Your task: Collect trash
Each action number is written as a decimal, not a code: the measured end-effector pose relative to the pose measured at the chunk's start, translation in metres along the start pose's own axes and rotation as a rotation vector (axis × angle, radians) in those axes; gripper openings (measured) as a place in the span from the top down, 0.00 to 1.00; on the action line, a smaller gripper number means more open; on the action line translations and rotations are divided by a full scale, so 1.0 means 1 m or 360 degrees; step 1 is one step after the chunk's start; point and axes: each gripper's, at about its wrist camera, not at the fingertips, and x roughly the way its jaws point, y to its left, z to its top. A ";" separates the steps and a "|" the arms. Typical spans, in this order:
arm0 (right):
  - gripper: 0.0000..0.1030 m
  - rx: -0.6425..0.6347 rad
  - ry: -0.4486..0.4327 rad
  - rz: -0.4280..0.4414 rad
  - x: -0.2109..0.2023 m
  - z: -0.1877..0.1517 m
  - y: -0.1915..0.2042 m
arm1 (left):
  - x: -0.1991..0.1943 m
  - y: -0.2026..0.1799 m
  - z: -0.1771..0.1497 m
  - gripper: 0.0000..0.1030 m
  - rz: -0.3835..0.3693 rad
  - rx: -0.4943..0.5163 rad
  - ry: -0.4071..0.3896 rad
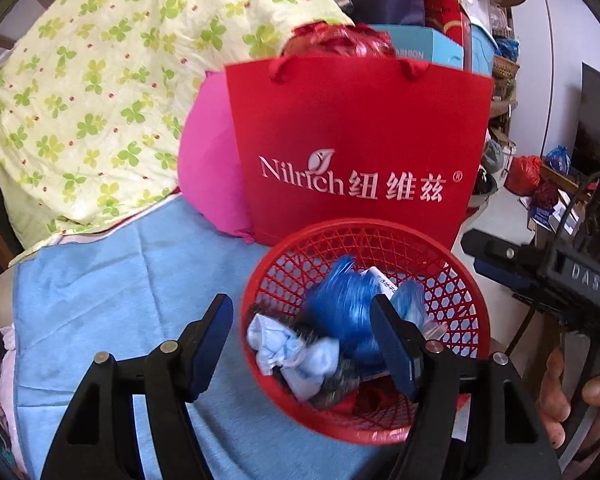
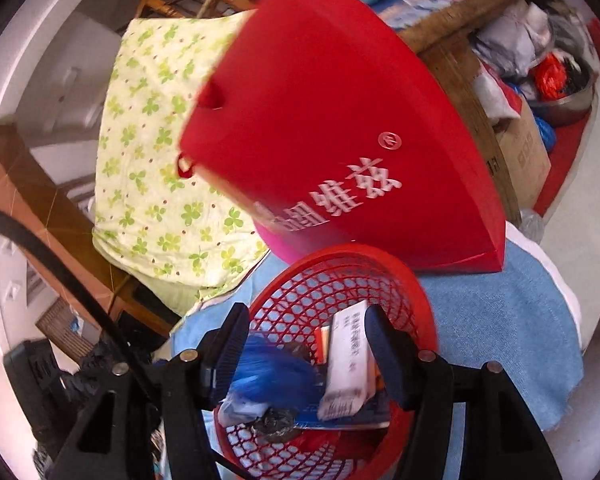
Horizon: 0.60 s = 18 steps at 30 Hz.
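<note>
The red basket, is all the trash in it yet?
Mostly. The red basket already holds a blue bag, crumpled paper and a white box. Both grippers, left and right, are open, holding nothing. No loose trash shows on the blue cloth.

You see a red plastic lattice basket [image 1: 452, 276], glossy along its rim. Inside it lie a crinkly, shiny blue plastic bag [image 1: 340, 300], crumpled pale paper [image 1: 296, 356] and a smooth white cardboard box [image 2: 346, 364]. The red paper bag [image 1: 360, 128] looks matt. Beneath lies soft, matt blue cloth [image 1: 120, 288]; the clover-print quilt [image 1: 100, 100] is wrinkled cotton.
</note>
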 end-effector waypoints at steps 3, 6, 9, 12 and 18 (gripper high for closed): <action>0.38 -0.0140 -0.0015 -0.0060 -0.014 -0.009 0.025 | -0.016 0.006 -0.002 0.30 0.0013 -0.0019 -0.0025; 0.38 -0.0261 -0.0035 -0.0105 -0.029 -0.018 0.047 | -0.037 0.013 -0.005 0.30 0.0028 -0.0046 -0.0068; 0.38 -0.0372 -0.0059 -0.0123 -0.045 -0.026 0.071 | -0.058 0.022 -0.009 0.30 0.0064 -0.0068 -0.0117; 0.38 -0.0442 -0.0091 -0.0106 -0.061 -0.031 0.093 | -0.084 0.033 -0.011 0.17 0.0146 -0.0089 -0.0189; 0.32 -0.0596 -0.0184 -0.0095 -0.087 -0.045 0.145 | -0.132 0.056 -0.017 0.12 0.0289 -0.0144 -0.0323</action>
